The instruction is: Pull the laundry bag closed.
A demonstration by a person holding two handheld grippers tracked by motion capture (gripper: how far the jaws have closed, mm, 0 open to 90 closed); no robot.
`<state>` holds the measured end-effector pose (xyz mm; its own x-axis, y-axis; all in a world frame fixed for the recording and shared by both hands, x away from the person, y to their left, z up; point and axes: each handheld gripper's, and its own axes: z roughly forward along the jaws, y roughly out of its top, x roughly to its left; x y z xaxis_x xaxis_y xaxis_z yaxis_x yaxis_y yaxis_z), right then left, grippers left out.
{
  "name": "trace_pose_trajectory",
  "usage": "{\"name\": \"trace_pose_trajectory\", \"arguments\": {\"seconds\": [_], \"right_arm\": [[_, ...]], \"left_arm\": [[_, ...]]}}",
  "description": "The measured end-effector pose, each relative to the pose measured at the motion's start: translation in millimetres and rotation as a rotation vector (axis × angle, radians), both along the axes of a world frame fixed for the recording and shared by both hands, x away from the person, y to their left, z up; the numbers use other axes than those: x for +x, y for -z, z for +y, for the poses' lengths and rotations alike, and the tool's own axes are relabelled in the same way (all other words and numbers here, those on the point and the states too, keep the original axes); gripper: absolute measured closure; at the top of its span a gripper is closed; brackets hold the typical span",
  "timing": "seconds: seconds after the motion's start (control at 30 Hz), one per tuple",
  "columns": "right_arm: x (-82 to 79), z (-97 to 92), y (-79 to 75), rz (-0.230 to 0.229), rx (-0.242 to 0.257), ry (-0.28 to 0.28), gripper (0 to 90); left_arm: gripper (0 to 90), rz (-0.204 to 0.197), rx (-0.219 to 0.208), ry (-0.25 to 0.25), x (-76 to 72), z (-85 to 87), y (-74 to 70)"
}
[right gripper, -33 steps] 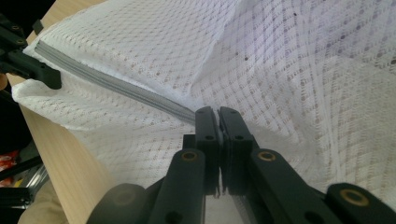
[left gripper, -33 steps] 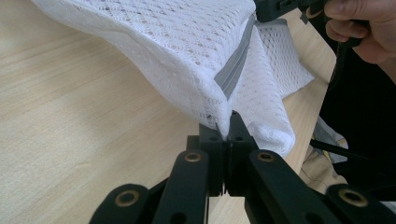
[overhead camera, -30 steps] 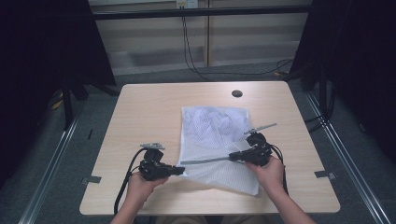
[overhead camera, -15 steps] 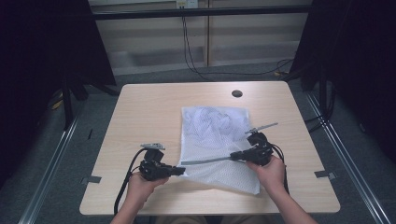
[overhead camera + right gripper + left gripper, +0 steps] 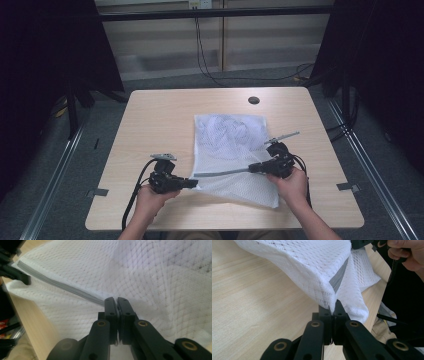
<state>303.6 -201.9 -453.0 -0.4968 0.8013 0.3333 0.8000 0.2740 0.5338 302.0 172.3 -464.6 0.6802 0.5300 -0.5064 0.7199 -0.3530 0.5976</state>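
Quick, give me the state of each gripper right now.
Left gripper: closed on the white mesh bag at its grey strip.
Right gripper: closed on the same bag, further along that strip.

Left hand-held gripper (image 5: 192, 183) and right hand-held gripper (image 5: 251, 168) clamped tight, facing each other.

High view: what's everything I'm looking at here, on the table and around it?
mesh bag: one, white, middle of table, near edge lifted
grey strip: one, along the bag's lifted edge, stretched between the grippers
table: one, light wood
round hole: one, dark, far side of tabletop
cables: several, black, hanging behind the table
left gripper: one, black, shut on the strip's end
right gripper: one, black, shut on the strip
hands: two, near edge
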Motion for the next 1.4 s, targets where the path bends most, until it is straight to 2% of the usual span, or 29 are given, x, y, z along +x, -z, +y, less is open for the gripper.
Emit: {"name": "trace_pose_trajectory", "arguments": {"seconds": [0.03,0.07,0.1,0.13,0.17,0.23,0.27,0.3,0.37,0.47,0.5,0.57,0.63,0.73,0.9,1.0,1.13,1.23,1.3,1.33,1.37,1.4], "right_arm": [[0.2,-7.0,1.0,-0.016,-0.048,0.007,87.4],[0.6,-19.9,3.9,0.002,-0.003,0.035,87.4],[1.1,-36.9,8.8,0.029,0.118,0.06,87.4],[-0.2,-42.2,8.5,0.027,0.099,0.074,87.4],[-1.3,-44.4,8.0,0.016,0.079,0.068,87.3],[-4.5,-44.6,7.3,0.001,0.041,0.063,87.3],[-5.3,-45.2,6.8,-0.005,0.036,0.058,87.3],[-5.9,-47.2,6.7,-0.005,0.049,0.061,87.3],[-6.9,-50.7,6.9,-0.001,0.073,0.061,87.3],[-8.0,-53.8,7.0,-0.004,0.081,0.065,87.2],[-8.7,-55.9,6.5,-0.005,0.07,0.068,87.2],[-10.0,-61.1,6.6,-0.002,0.104,0.074,87.2],[-11.2,-61.9,5.6,-0.011,0.086,0.072,87.1],[-11.2,-63.9,6.8,-0.007,0.094,0.075,87.1],[-10.8,-63.8,7.6,-0.007,0.093,0.073,87.1],[-10.2,-62.9,8.3,-0.01,0.09,0.068,86.9],[-12.1,-59.0,9.6,-0.022,0.079,0.051,86.7],[-13.0,-58.3,9.1,-0.028,0.065,0.051,86.5],[-14.9,-60.5,9.4,-0.032,0.063,0.058,86.2],[-16.1,-61.5,9.5,-0.036,0.059,0.057,86.0],[-17.4,-62.3,9.2,-0.038,0.059,0.058,85.1],[-18.6,-63.0,8.1,-0.049,0.058,0.063,79.3]], "left_arm": [[89.4,0.024,-0.043,-0.018,2.0,9.5,0.5],[89.4,0.027,-0.062,-0.014,2.9,17.4,0.5],[89.3,0.008,-0.027,-0.004,1.6,17.5,-0.6],[89.3,0.001,-0.016,0.0,0.0,15.2,-1.6],[89.2,-0.001,-0.015,0.013,-0.4,12.1,-2.0],[89.2,-0.003,-0.011,0.006,-0.1,8.2,-2.4],[89.2,-0.007,-0.011,0.013,1.5,9.0,-2.2],[89.2,0.002,-0.025,0.006,1.7,9.5,-1.7],[89.2,0.009,-0.026,0.003,0.9,8.3,-0.5],[89.2,0.003,-0.017,0.006,0.4,7.4,0.2],[89.2,0.008,-0.022,0.01,1.0,8.4,0.5],[89.2,0.003,-0.015,0.006,0.6,7.5,1.2],[89.2,0.002,-0.013,0.014,0.7,6.9,1.4],[89.2,0.003,-0.006,0.02,0.1,5.7,1.8],[89.1,0.009,-0.018,0.017,-0.3,5.9,2.9],[88.7,-0.004,-0.014,0.021,-1.1,5.5,3.1],[87.6,-0.014,-0.029,0.022,-2.9,6.9,1.3],[76.6,-0.017,-0.013,0.037,-3.8,7.2,0.7],[62.5,-0.02,-0.002,0.025,-4.0,6.8,0.3],[56.6,-0.035,0.01,0.036,-3.5,8.0,-0.7],[55.1,-0.043,0.005,0.027,-4.8,7.3,-1.3],[51.3,-0.044,0.009,0.027,-5.1,7.5,-2.1]]}}
